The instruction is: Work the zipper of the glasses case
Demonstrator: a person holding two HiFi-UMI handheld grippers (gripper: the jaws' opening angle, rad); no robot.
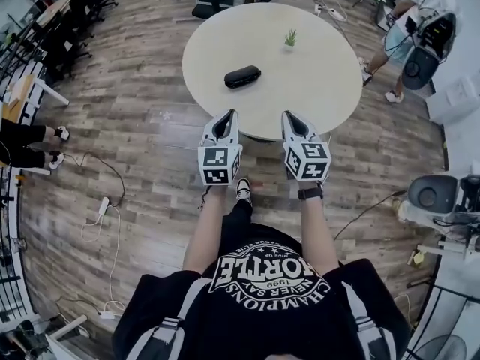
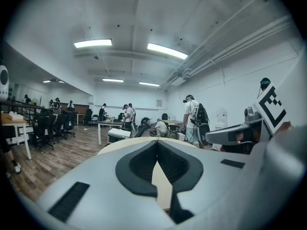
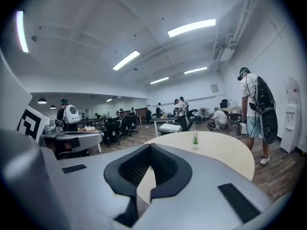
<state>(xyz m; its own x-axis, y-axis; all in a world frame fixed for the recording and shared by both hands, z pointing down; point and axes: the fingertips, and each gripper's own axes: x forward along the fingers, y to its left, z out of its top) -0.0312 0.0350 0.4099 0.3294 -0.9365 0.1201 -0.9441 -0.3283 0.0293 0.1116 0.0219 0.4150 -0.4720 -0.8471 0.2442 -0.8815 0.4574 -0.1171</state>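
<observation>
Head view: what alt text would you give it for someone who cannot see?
Looking down, a person holds two closed, empty grippers, the left gripper and the right gripper, at the near edge of a round pale table. A black glasses case lies on it untouched, a small green plant farther back.

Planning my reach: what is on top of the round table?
The table holds a black glasses case and a small potted plant beyond it. The left gripper and right gripper cover bits of its near edge.

Black T-shirt (image 1: 247, 317) — white lettering, dark wristband (image 1: 310, 193)
</observation>
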